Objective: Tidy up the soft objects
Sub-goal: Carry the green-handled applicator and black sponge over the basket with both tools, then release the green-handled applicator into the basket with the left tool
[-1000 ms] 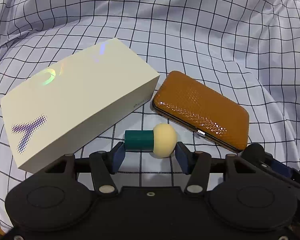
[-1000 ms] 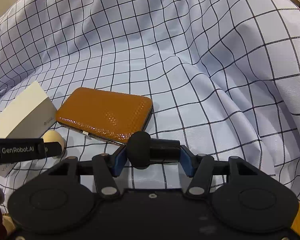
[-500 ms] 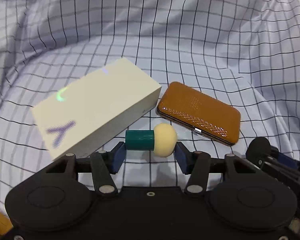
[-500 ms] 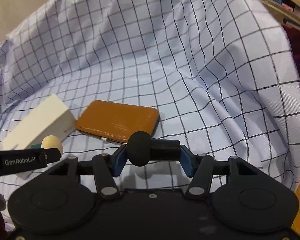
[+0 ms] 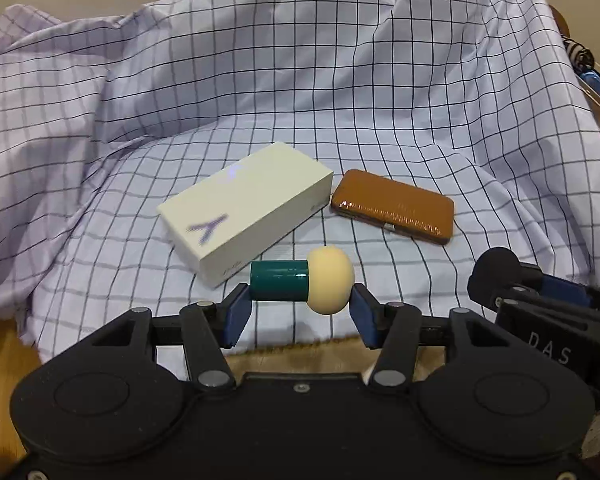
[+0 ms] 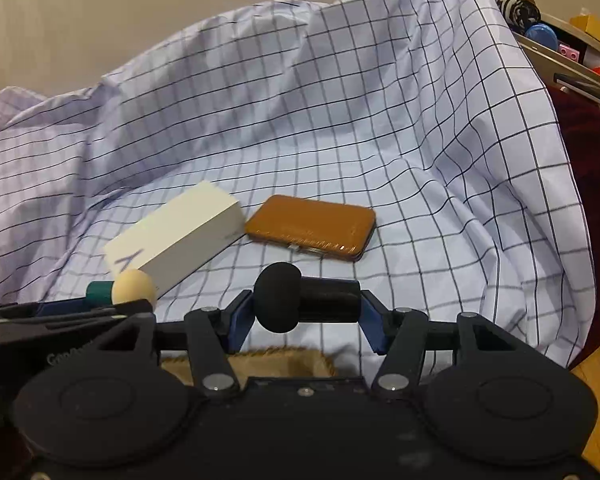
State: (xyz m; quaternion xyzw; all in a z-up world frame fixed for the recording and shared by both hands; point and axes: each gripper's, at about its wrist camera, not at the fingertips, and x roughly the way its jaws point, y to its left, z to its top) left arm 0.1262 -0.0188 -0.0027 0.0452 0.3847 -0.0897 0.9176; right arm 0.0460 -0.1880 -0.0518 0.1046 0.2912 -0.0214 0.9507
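My left gripper (image 5: pixel 298 306) is shut on a makeup sponge with a green handle and a beige head (image 5: pixel 300 285), held above the front edge of the checked cloth (image 5: pixel 300 92). It also shows in the right wrist view (image 6: pixel 120 288). My right gripper (image 6: pixel 306 316) is shut on a black makeup sponge (image 6: pixel 306 298), held to the right of the left gripper. The black sponge also shows at the right in the left wrist view (image 5: pixel 496 270). A white box (image 5: pixel 246 204) and a brown leather case (image 5: pixel 394 206) lie side by side on the cloth, beyond both grippers.
The checked cloth rises in folds at the back and sides. A woven straw-coloured edge (image 6: pixel 260 360) shows just under the grippers. A shelf with small coloured items (image 6: pixel 560 48) stands at the far right. Dark red fabric (image 6: pixel 588 152) lies below it.
Both grippers have pulled back and risen from the cloth, each with its sponge. The box and the brown case look smaller and farther away. They have not moved on the cloth.
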